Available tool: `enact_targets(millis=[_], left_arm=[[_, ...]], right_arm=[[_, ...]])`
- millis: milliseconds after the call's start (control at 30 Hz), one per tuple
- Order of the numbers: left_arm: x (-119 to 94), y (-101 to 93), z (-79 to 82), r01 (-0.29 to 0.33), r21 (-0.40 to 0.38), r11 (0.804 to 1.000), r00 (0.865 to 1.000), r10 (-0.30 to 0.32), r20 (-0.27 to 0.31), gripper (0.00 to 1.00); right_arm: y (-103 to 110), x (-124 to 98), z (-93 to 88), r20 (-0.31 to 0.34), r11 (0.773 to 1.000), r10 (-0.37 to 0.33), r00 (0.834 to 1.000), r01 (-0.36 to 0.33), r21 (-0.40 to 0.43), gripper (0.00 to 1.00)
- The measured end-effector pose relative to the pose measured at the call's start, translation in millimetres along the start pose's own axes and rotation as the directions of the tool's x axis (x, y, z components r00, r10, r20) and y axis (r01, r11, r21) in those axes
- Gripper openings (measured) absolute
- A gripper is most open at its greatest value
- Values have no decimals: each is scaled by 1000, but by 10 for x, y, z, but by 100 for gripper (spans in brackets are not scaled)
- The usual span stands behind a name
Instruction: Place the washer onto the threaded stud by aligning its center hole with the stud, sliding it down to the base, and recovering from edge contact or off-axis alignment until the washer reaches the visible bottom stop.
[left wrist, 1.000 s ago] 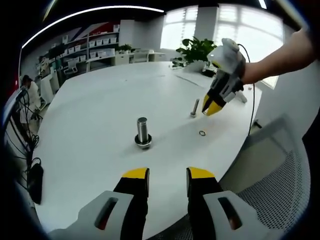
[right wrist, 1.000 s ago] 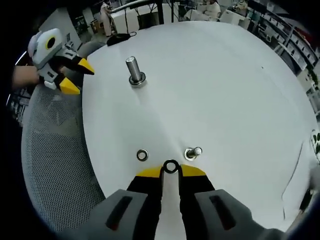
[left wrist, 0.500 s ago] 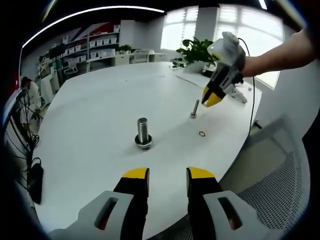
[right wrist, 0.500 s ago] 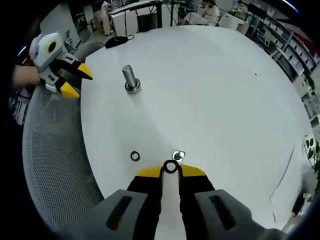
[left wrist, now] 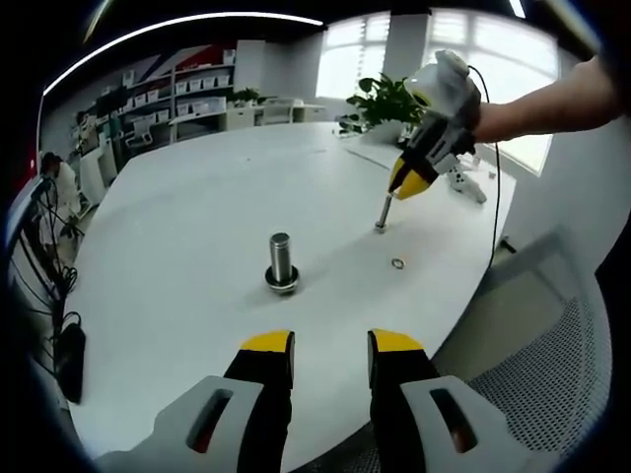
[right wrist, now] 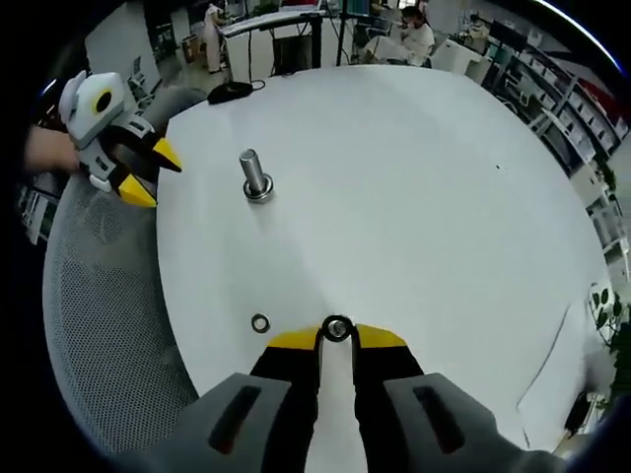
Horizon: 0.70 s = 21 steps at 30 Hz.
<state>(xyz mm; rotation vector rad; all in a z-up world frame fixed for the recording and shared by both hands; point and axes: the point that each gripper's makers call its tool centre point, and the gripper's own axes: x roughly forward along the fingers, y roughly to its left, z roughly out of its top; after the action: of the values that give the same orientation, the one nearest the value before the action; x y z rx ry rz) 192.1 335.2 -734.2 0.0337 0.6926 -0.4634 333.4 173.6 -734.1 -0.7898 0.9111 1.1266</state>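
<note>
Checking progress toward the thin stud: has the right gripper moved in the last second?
Yes. In the left gripper view, the right gripper has gone from beside the thin stud to above its top.

white table (left wrist: 197, 177), mesh chair (right wrist: 99, 315), plant (left wrist: 386, 97)

A round desk (left wrist: 197, 197) has a smooth, matt white top. On it stands a thick stud (left wrist: 281, 258) of bright, polished metal with a darker metal collar at its base. A thinner threaded stud (left wrist: 383, 213) looks like dull grey metal. A small washer (right wrist: 337, 329) pinched in the right hand-held gripper (right wrist: 336, 335) is shiny metal, as is a loose washer (right wrist: 260, 323) lying on the desk. Both hand-held grippers have yellow tips (they look like matt plastic) on black and pale grey plastic bodies; the left hand-held gripper (left wrist: 330, 347) matches. A chair (right wrist: 99, 325) beside the desk is grey woven mesh.
</note>
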Motion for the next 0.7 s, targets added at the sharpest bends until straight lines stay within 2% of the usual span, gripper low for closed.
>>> enact_targets(millis=[700], left_arm=[[6,1,-14,2,0,1000,1000,-2,-8,28]], right_arm=[[-77,161,-75,-50,1000,5,999,-5,-19,13]])
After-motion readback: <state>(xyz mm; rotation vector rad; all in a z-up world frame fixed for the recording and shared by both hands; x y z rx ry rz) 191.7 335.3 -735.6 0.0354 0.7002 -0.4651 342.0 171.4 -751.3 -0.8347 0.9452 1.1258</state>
